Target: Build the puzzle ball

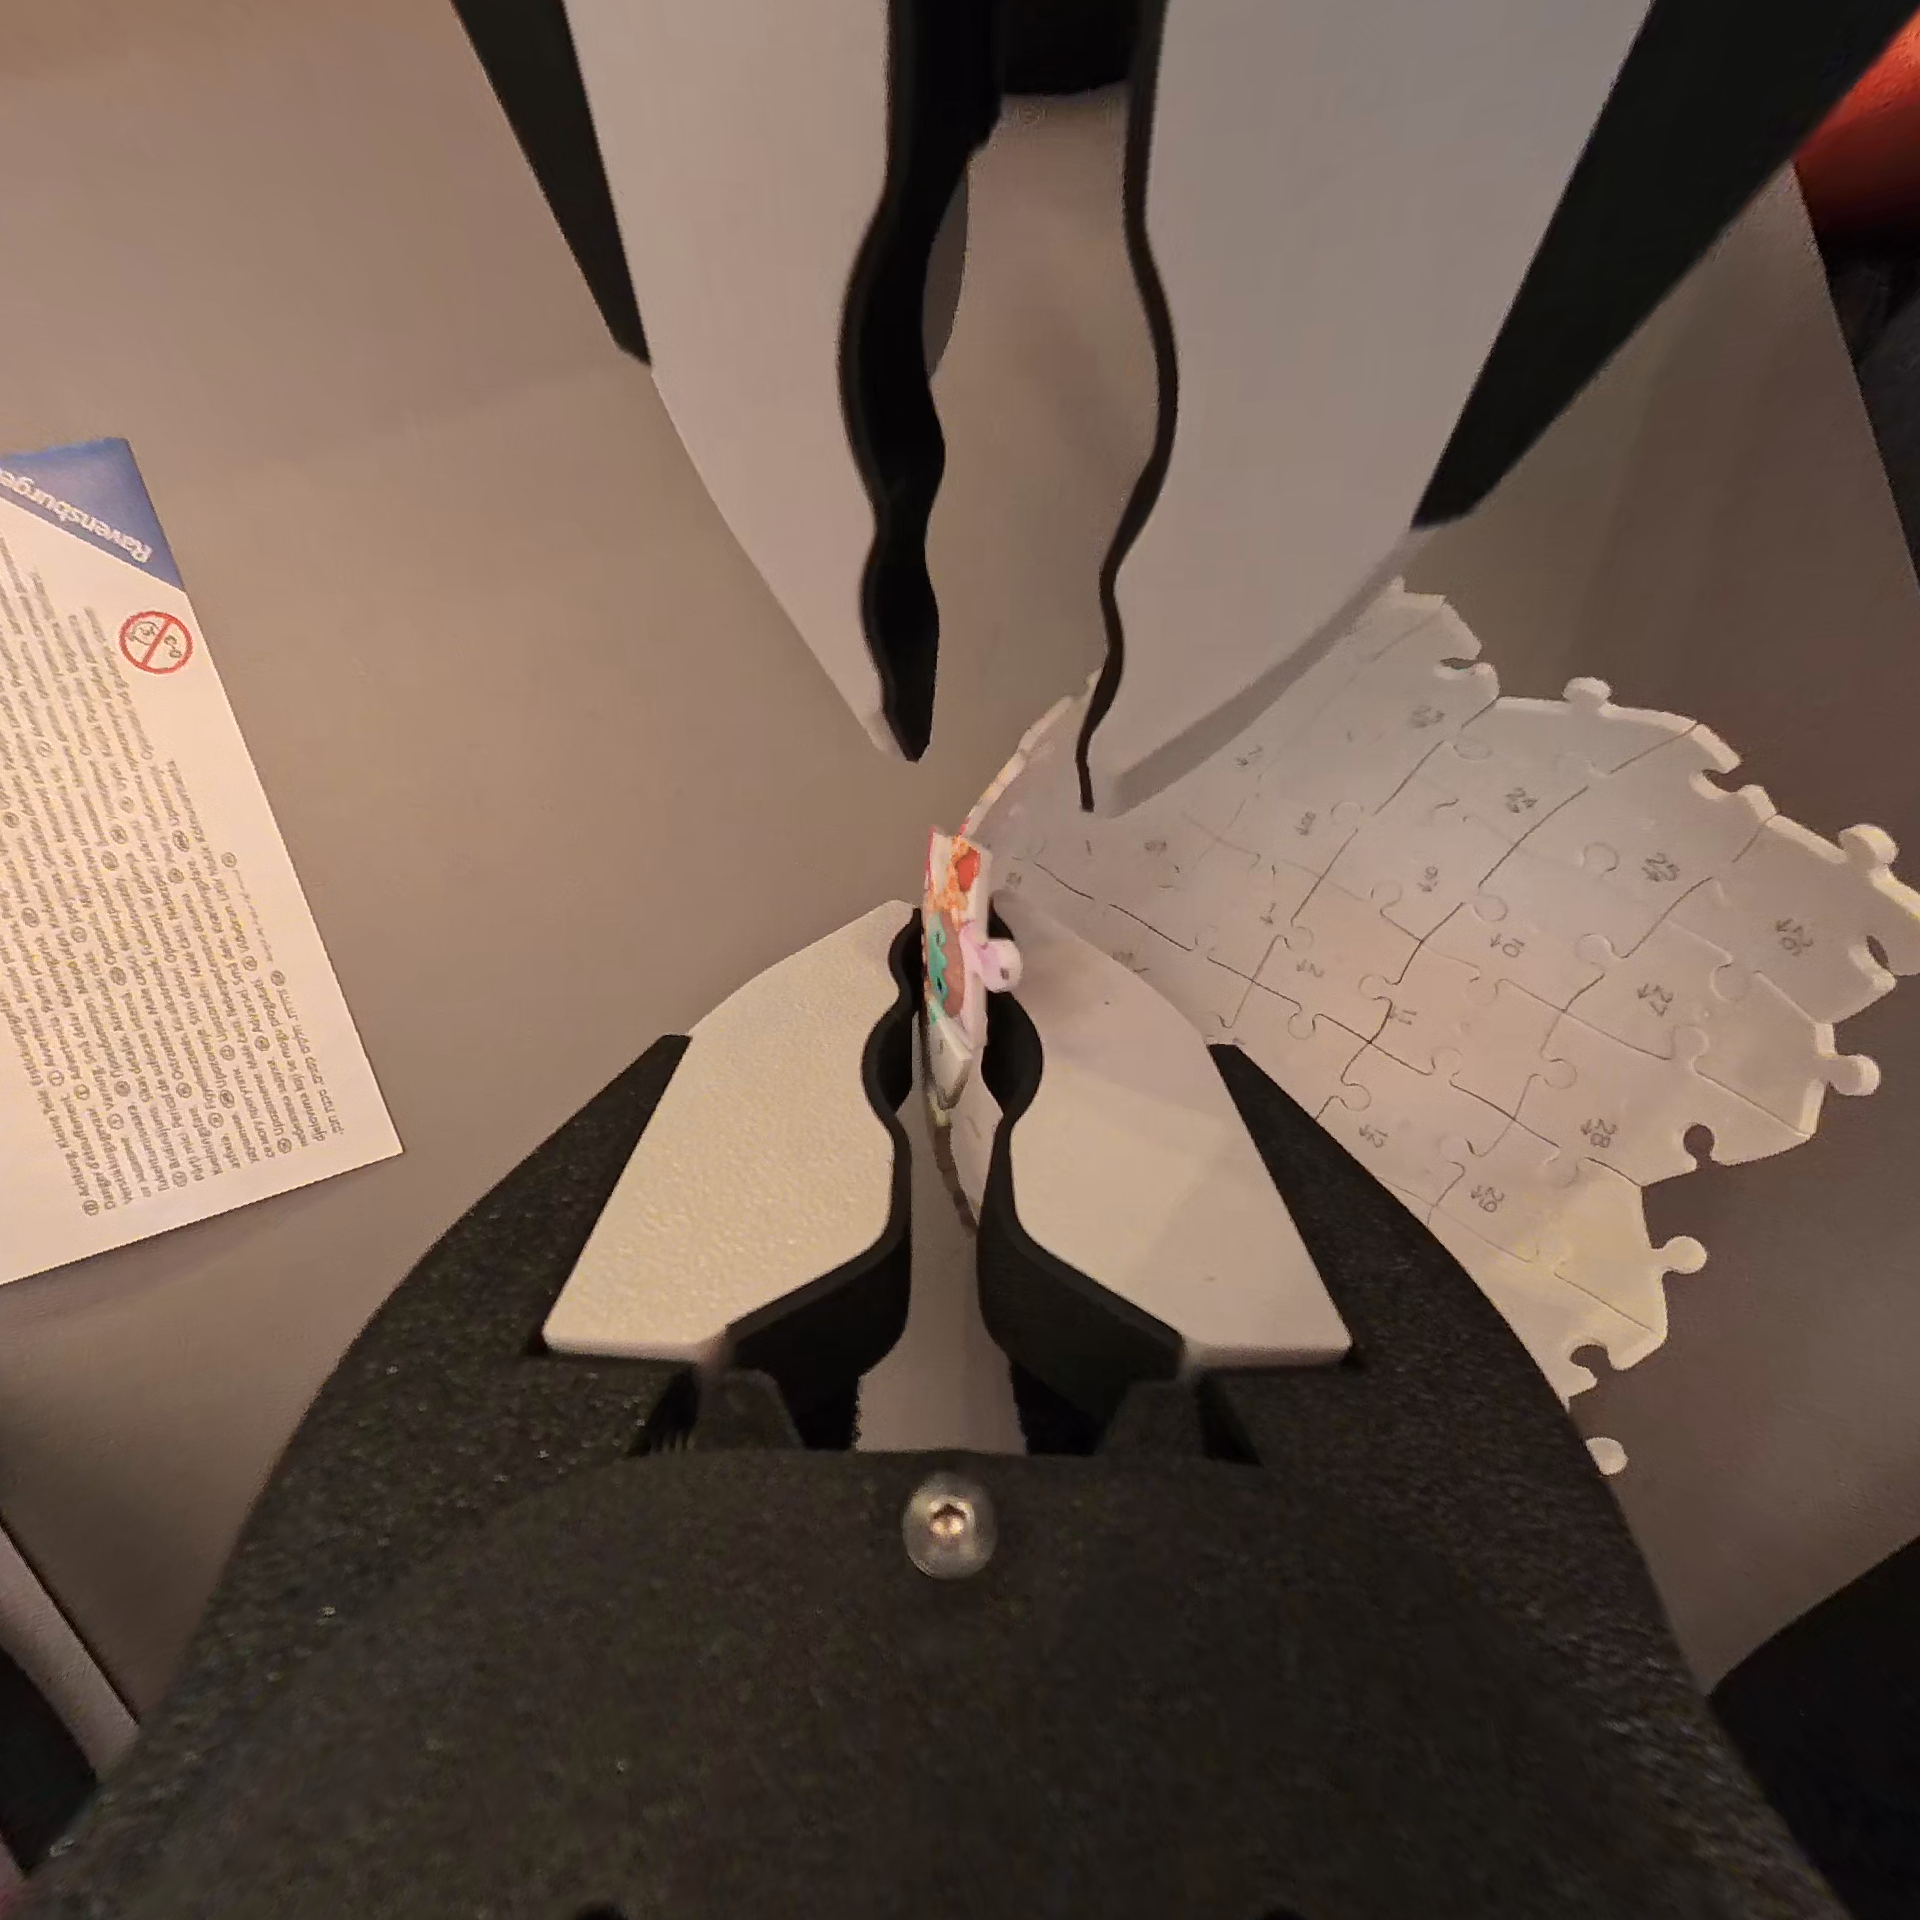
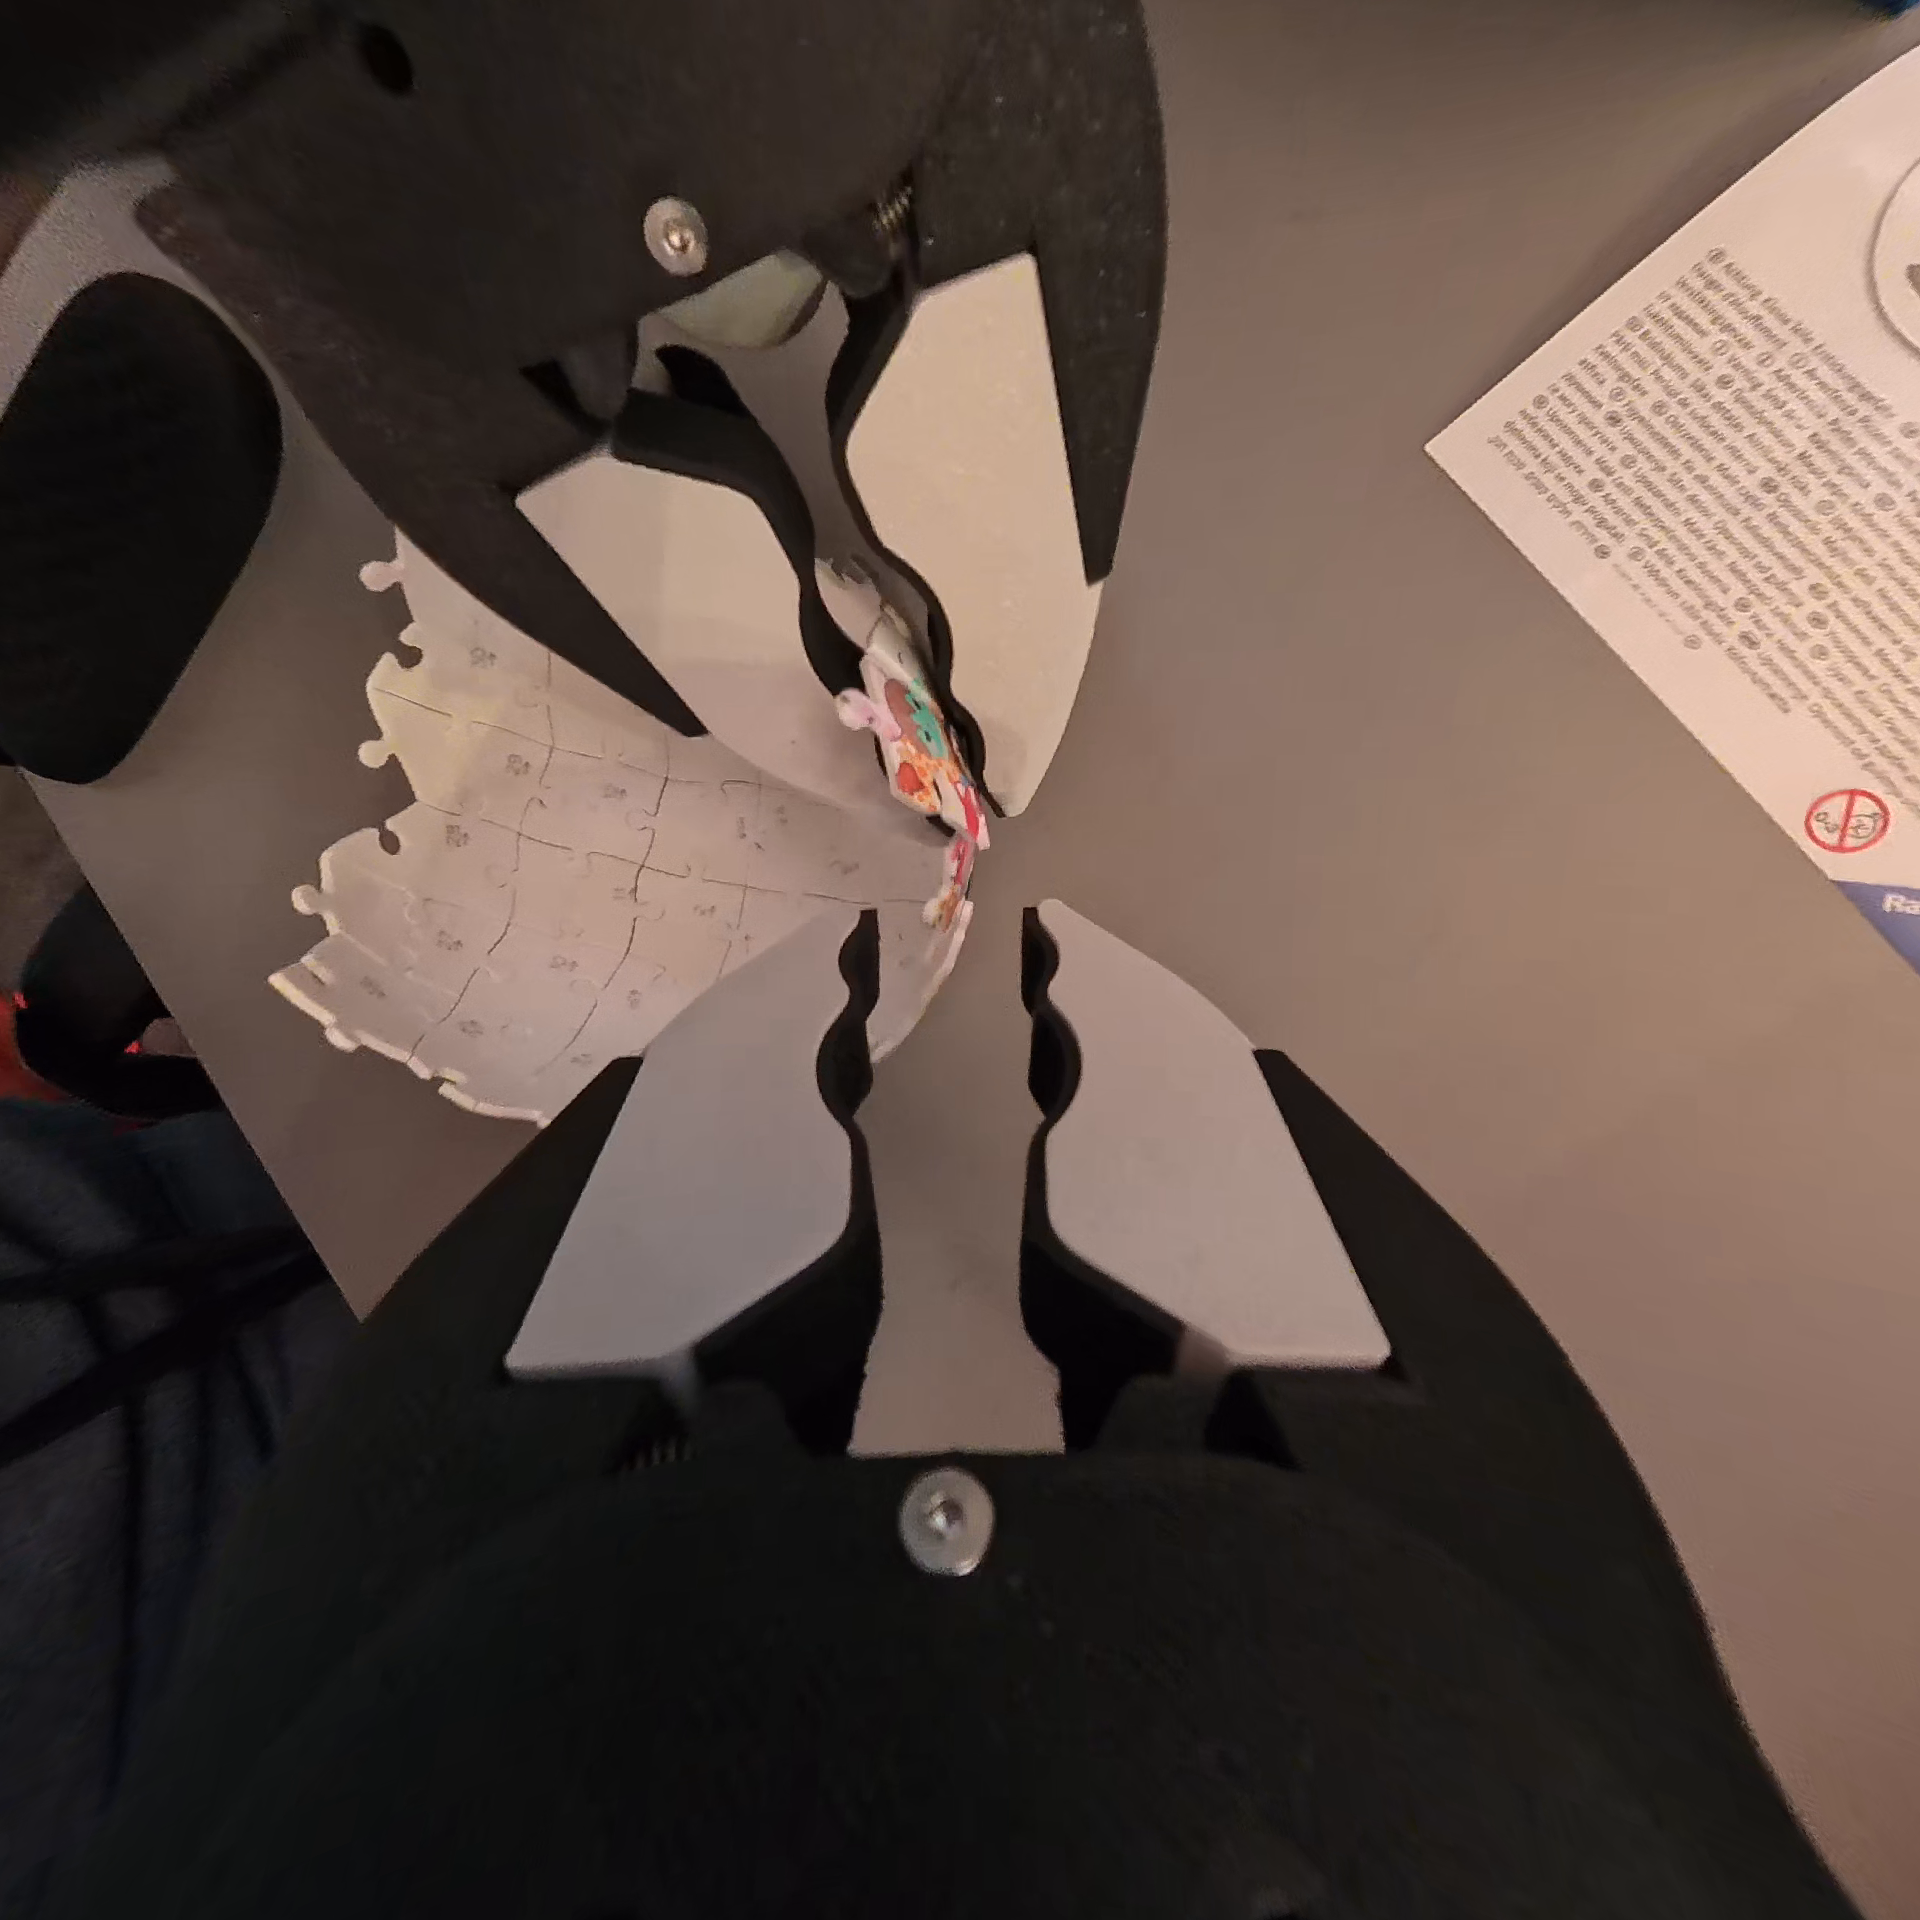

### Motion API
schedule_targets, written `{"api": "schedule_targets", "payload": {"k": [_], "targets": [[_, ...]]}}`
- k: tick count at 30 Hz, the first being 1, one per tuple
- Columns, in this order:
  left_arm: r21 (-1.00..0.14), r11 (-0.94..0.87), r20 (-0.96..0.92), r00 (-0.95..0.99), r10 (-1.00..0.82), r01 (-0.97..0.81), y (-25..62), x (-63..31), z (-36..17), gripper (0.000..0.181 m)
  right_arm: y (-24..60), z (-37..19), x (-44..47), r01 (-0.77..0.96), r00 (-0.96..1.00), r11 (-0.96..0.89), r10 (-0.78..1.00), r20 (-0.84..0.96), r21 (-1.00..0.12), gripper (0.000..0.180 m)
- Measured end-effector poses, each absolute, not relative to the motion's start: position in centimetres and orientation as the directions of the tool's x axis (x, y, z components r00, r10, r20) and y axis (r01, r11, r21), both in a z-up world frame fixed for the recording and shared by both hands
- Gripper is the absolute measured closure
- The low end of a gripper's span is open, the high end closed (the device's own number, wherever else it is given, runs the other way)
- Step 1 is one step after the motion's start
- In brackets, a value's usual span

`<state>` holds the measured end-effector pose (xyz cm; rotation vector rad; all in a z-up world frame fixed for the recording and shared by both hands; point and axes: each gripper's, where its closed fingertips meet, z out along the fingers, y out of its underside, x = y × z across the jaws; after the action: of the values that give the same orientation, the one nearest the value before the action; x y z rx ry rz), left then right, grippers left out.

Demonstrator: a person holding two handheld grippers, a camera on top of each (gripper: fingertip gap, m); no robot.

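Above grey table (image 1: 436,436), left gripper (image 1: 951,935) pinches the curved puzzle shell (image 1: 1507,935); facing right gripper (image 2: 945,920) parted, empty.

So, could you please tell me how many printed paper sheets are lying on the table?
1: a white leaflet lies flat on the grey table, left of the left gripper. More sheets could be outside both views.
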<state>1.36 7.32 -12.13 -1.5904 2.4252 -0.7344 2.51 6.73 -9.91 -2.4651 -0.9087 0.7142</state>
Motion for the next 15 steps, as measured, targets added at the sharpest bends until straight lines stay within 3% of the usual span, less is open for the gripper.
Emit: {"api": "schedule_targets", "payload": {"k": [7, 15], "targets": [[-0.474, 0.291, 0.172, -0.412, -0.895, -0.831, 7.3, 1.3, -12.2, 0.174, 7.4, -9.6, 2.6, 0.511, 0.691, -0.722, 0.668, -0.276, -0.467, 0.152], [-0.476, 0.302, 0.163, -0.42, -0.893, -0.826, 7.2, 1.1, -12.2, 0.173, 7.3, -8.1, 3.5, 0.525, 0.671, -0.674, 0.703, -0.234, -0.519, 0.155]]}}
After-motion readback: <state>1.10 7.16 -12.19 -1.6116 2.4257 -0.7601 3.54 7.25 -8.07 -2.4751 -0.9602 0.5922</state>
